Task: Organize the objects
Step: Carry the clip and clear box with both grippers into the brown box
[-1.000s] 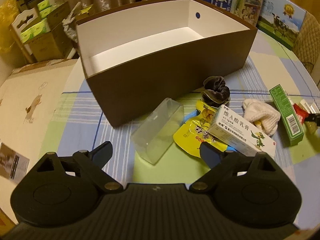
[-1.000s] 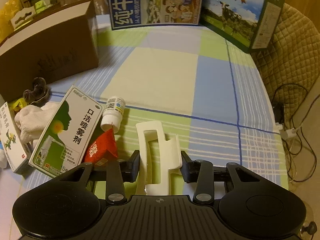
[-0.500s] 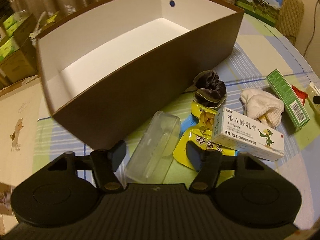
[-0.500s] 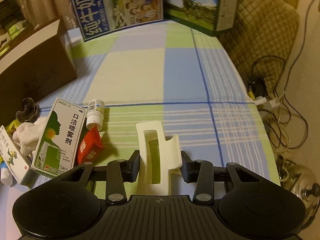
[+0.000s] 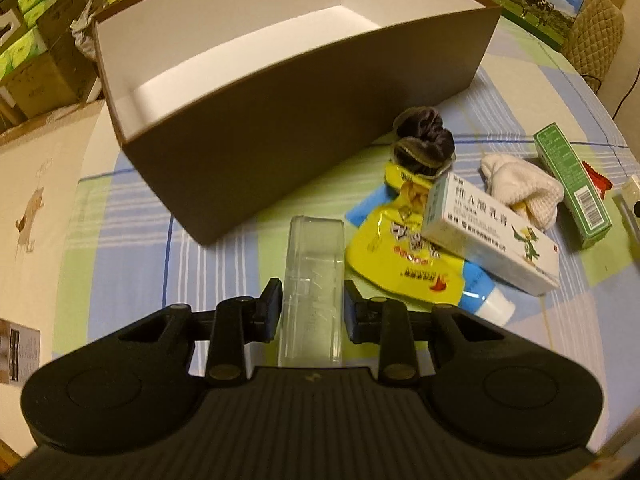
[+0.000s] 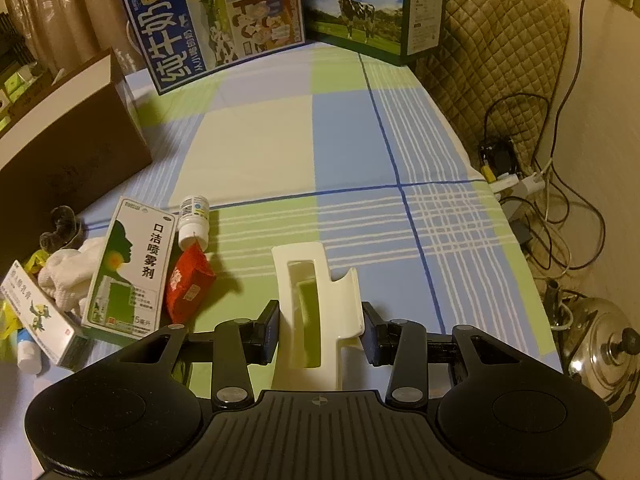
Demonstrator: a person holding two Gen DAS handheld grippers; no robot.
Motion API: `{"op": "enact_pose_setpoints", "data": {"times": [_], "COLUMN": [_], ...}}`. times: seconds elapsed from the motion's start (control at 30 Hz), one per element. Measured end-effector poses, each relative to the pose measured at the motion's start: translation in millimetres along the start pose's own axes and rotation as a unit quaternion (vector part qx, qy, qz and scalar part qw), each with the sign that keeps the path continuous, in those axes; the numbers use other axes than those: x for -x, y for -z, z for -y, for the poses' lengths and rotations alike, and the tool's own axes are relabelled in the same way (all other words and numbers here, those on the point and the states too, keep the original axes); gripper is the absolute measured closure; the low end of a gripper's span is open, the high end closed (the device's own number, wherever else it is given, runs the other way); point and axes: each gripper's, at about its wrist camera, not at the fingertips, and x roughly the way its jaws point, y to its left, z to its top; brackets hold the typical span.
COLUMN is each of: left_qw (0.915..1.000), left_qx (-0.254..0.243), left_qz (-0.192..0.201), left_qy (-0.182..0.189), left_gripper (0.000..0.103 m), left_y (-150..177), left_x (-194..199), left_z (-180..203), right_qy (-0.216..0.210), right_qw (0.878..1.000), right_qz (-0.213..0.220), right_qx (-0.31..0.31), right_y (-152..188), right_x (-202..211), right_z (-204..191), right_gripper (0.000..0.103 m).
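Checked cloth in blue, green and cream covers the tabletop (image 5: pixel 132 240) in the left wrist view, with a brown storage box (image 5: pixel 304 92), white inside and holding nothing, standing at the back. A second ago the left tool (image 5: pixel 312 304) hung wide open short of the clear plastic case (image 5: pixel 314 276); now its jaws have closed in and press the case on both sides, the case running lengthwise between them. That looks like the first grasp made good, so lifting it into the box should be next. Just right of the case lies a yellow snack pouch (image 5: pixel 396 256) with a white ointment carton (image 5: pixel 488 232) resting across it, then a dark scrunchie (image 5: pixel 424 140) near the box wall, a white sock (image 5: pixel 520 188) and a green carton (image 5: pixel 572 184). The pouch sits close to the right jaw and could be dragged along.

From the right wrist view, the same cloth runs back to two milk cartons (image 6: pixel 224 20) standing at the far edge. The right tool (image 6: pixel 320 330) is clamped on a cream plastic holder (image 6: pixel 316 304), as it was a second ago, though its heading has swung. To its left lie a red packet (image 6: pixel 188 284), a throat spray box (image 6: pixel 132 264) and a small white bottle (image 6: pixel 194 216), all between the holder and the storage box.
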Motion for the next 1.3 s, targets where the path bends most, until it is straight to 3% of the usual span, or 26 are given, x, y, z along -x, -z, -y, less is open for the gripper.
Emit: {"op": "enact_pose_setpoints", "data": {"times": [0.23,0.5,0.63,0.83,0.97,1.13,1.3], "left_qw": [0.9999,0.9990,0.9950,0.9864,0.9833,0.9797,0.9788], "left_qx": [0.006,0.028,0.060,0.093,0.104,0.128,0.152], "left_qz": [-0.007,0.036,0.075,0.129,0.146,0.152,0.137], "left_qy": [-0.007,0.002,0.025,0.042,0.030,0.024,0.019], "left_gripper": [0.076,0.077,0.077,0.077,0.077,0.076,0.076], "left_y": [-4.6,-8.9,-18.9,-52.6,-84.6,-121.7,-144.7], "left_x": [-8.0,27.6,58.1,90.7,90.2,77.0,52.2], "left_z": [1.1,-7.4,-16.6,-32.2,-39.7,-47.4,-50.5], "right_qy": [-0.006,-0.030,-0.062,-0.137,-0.189,-0.234,-0.243], "right_qw": [1.000,0.999,0.997,0.986,0.975,0.962,0.957], "right_qz": [0.013,0.031,0.043,0.068,0.081,0.087,0.071], "right_qx": [0.009,0.019,0.035,0.068,0.088,0.111,0.139], "right_y": [-7.6,-24.8,-40.5,-77.2,-108.2,-144.0,-171.6], "right_x": [9.1,19.5,24.7,30.7,25.8,9.9,-27.3], "right_z": [-10.1,-27.8,-47.7,-96.7,-139.9,-193.5,-240.9], "right_gripper": [0.065,0.065,0.065,0.065,0.065,0.065,0.065]}}
